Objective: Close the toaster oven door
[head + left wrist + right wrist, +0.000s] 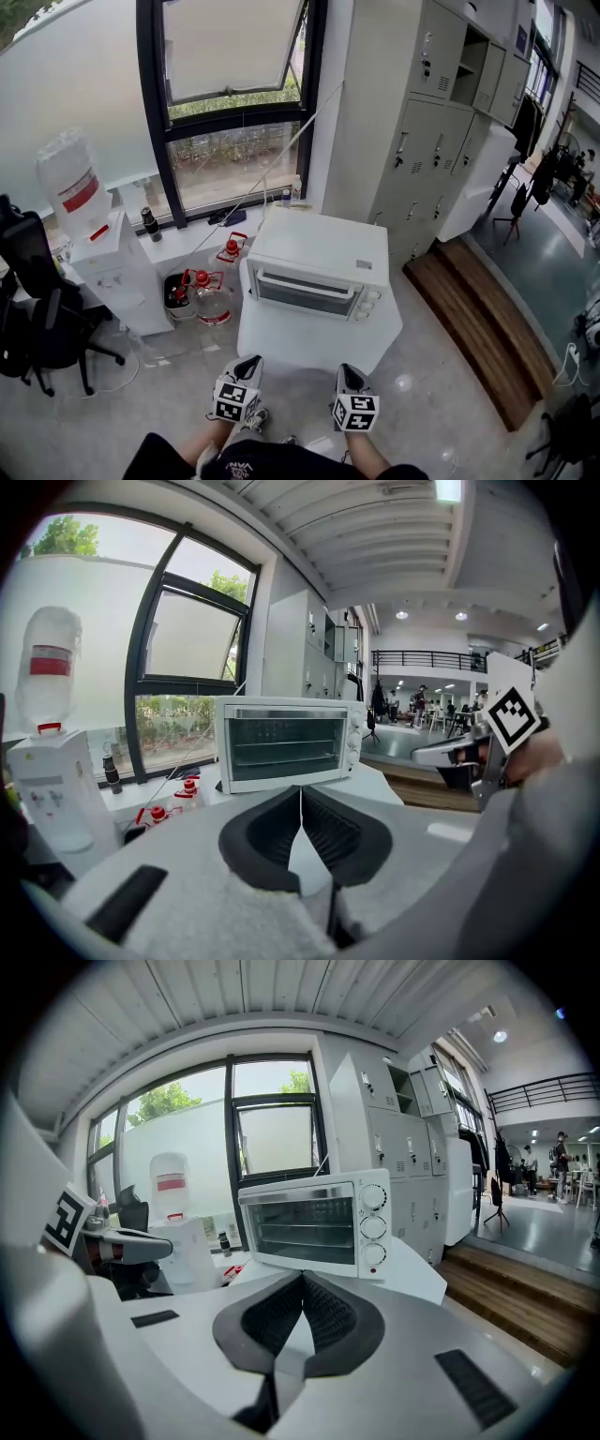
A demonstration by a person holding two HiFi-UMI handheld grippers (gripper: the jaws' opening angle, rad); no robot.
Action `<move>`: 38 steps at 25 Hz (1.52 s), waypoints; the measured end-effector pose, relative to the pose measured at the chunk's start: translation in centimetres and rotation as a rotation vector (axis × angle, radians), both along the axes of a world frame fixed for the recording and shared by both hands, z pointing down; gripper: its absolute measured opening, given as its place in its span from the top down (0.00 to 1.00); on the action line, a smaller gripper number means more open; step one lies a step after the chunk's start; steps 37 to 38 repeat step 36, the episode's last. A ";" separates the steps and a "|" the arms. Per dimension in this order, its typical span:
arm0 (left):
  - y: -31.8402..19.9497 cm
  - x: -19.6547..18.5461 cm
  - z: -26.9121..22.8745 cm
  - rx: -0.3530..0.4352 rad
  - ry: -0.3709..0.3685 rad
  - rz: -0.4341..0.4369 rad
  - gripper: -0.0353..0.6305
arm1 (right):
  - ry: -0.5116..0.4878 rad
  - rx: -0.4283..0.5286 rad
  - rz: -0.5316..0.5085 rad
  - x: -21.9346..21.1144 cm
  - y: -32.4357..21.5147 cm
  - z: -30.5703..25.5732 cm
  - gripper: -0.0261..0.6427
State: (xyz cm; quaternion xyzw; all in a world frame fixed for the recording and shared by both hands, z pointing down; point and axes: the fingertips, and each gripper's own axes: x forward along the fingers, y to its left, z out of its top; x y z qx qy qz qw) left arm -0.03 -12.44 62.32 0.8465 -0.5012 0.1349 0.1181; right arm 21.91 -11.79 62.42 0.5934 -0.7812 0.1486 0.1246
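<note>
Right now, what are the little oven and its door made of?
The oven looks like white painted metal, smooth with a slight sheen. Its door seems to be clear glass, since wire racks show through it. The knobs are probably white plastic, judging by their moulded round shape.

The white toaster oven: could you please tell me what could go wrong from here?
1. Its glass door already looks shut, so a push might only shove the white toaster oven back on its white stand.
2. The left claw and right claw are shut and empty, short of the oven; stepping closer could knock the red-capped clear water bottles beside the stand.
</note>
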 end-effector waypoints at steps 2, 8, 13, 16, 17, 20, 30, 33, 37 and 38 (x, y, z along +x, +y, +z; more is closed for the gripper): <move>0.8 0.1 0.5 -0.012 -0.016 0.003 0.91 | -0.008 -0.015 -0.009 -0.3 0.7 0.7 0.96; 2.8 0.1 2.1 -0.056 -0.038 -0.006 0.91 | -0.011 -0.051 -0.033 -0.4 2.1 1.9 0.96; 3.8 -0.3 1.9 -0.073 -0.019 -0.032 0.91 | -0.004 -0.056 -0.035 -0.5 3.2 1.9 0.96; 3.7 -0.3 1.6 -0.064 -0.021 -0.033 0.92 | -0.013 -0.051 -0.029 -0.5 3.4 1.8 0.96; 3.6 -0.3 1.5 -0.061 -0.025 -0.032 0.92 | -0.014 -0.051 -0.028 -0.5 3.4 1.8 0.96; 3.4 -0.3 1.2 -0.050 -0.026 -0.030 0.92 | -0.013 -0.052 -0.023 -0.3 3.6 1.6 0.96; 3.2 0.6 0.2 -0.030 -0.029 -0.014 0.92 | -0.011 -0.029 -0.009 0.1 3.4 0.6 0.96; 3.0 0.8 0.4 -0.032 -0.027 -0.010 0.92 | -0.012 -0.026 -0.009 0.2 3.1 0.5 0.96; 2.7 1.0 -0.4 -0.020 -0.015 -0.016 0.92 | -0.014 -0.028 -0.004 0.3 3.1 0.6 0.96; 2.7 1.0 -0.4 -0.020 -0.015 -0.016 0.92 | -0.014 -0.028 -0.004 0.3 3.1 0.6 0.96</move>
